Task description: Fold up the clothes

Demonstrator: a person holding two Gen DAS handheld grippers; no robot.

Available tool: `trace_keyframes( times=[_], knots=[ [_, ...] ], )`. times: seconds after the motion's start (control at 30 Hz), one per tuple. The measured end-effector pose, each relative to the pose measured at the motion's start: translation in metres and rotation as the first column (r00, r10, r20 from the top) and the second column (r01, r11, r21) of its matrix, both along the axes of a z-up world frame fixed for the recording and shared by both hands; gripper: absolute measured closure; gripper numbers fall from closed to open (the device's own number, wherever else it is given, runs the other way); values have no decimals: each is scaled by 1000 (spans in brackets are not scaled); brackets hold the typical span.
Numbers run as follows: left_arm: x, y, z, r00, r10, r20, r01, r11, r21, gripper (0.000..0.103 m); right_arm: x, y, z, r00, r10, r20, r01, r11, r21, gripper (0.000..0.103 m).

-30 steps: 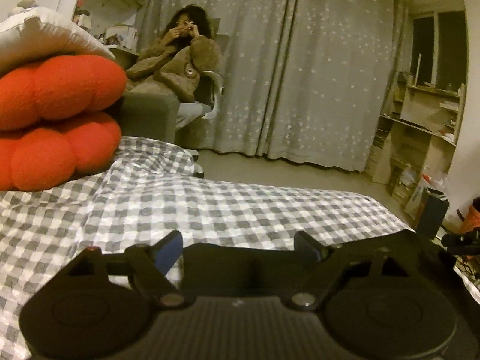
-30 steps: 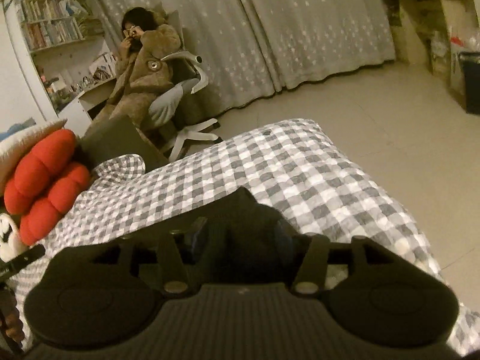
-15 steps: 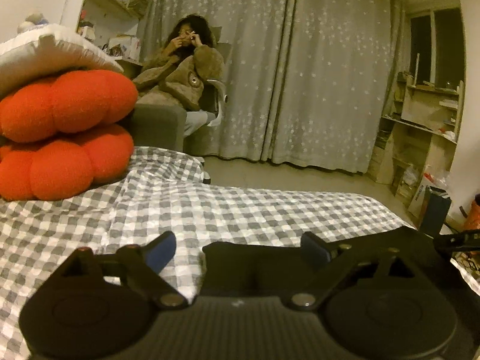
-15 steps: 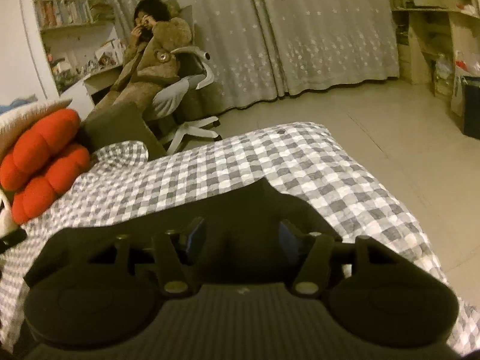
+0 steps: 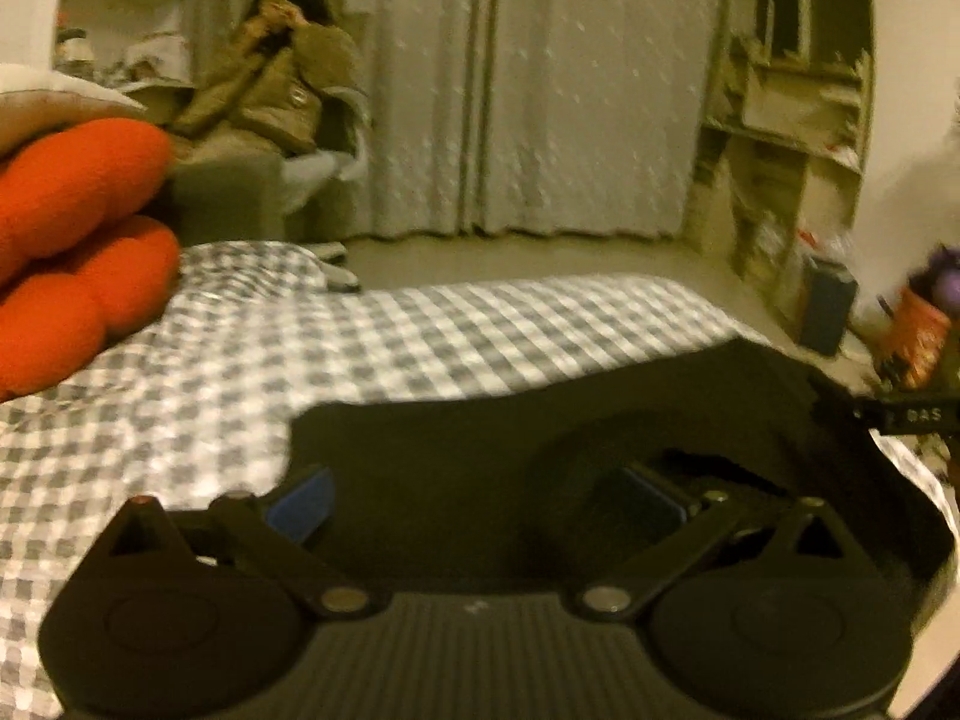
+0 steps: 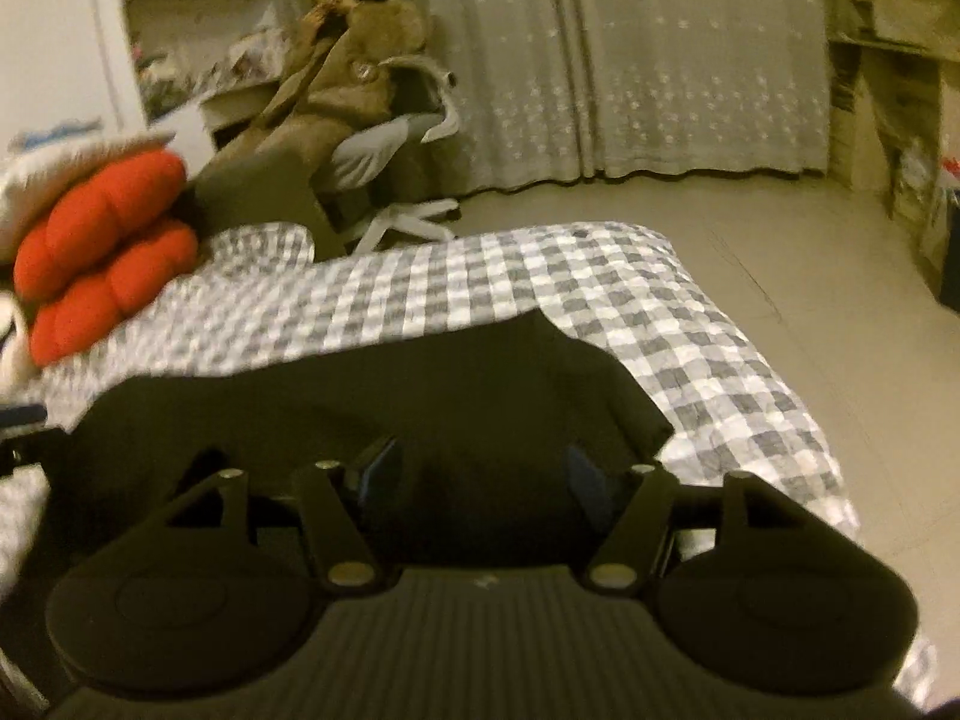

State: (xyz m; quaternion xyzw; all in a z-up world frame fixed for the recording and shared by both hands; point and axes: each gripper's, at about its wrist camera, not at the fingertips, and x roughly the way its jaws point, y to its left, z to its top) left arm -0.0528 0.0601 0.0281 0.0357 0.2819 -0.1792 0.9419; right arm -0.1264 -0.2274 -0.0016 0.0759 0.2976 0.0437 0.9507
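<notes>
Both left tongs (image 5: 477, 501) and right tongs (image 6: 480, 477) are opening over a dark folded garment (image 6: 372, 396) on the grey-checked bed (image 6: 540, 282), beside puffy orange cushions (image 5: 78, 252), pale curtains (image 5: 576, 90) behind.

Room was dim and yellowish: grey dotted curtains (image 6: 690, 60) covered the back wall, beige floor (image 6: 810, 252), cluttered shelves (image 5: 786, 138) on the right, someone sat in a swivel chair (image 6: 390, 144).
</notes>
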Motion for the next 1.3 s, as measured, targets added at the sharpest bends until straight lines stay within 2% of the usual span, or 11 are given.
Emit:
trace_keyframes(
  times=[0.27, 0.5, 0.6, 0.7, 0.77, 0.93, 1.1, 1.13, 1.17, 1.23, 1.3],
  knots=[
    [-19, -27, -9, 991, -129, 26, 129, 991, 28, 1, -4, -10, -12, 991, 130, -4, -131, 991, -15, 37],
    [-27, -62, -27, 968, -229, 103, 211, 964, 160, 13, -6, 22, -19, 928, 373, 25, -368, 924, -105, 41],
    [-24, -77, -35, 963, -249, 99, 222, 948, 228, 32, -6, 38, -20, 903, 427, 49, -414, 894, -173, 52],
    [-22, -88, -45, 965, -246, 91, 203, 921, 334, 65, 1, 51, -28, 895, 445, 26, -423, 866, -269, 84],
    [-23, -89, -47, 966, -236, 101, 180, 904, 389, 99, 2, 55, -32, 890, 455, 22, -424, 846, -324, 89],
    [-36, -77, -38, 959, -251, 134, 184, 905, 383, 100, -3, 37, -21, 892, 445, 77, -411, 870, -273, 91],
    [-44, -67, -43, 944, -331, 20, 301, 882, 364, 95, -6, 37, -30, 878, 478, -11, -463, 846, -265, 79],
    [-45, -64, -41, 942, -334, 20, 304, 881, 363, 86, -6, 34, -28, 881, 472, -13, -460, 852, -248, 74],
    [-45, -58, -36, 948, -316, 23, 290, 896, 337, 61, -7, 32, -25, 884, 467, -16, -457, 859, -231, 63],
    [-44, -45, -27, 960, -277, 31, 259, 929, 266, 30, -8, 23, -21, 894, 448, -6, -442, 878, -182, 60],
    [-41, -31, -21, 971, -235, 32, 225, 956, 187, 29, -9, 12, -17, 912, 410, 15, -404, 905, -132, 58]
  ],
)
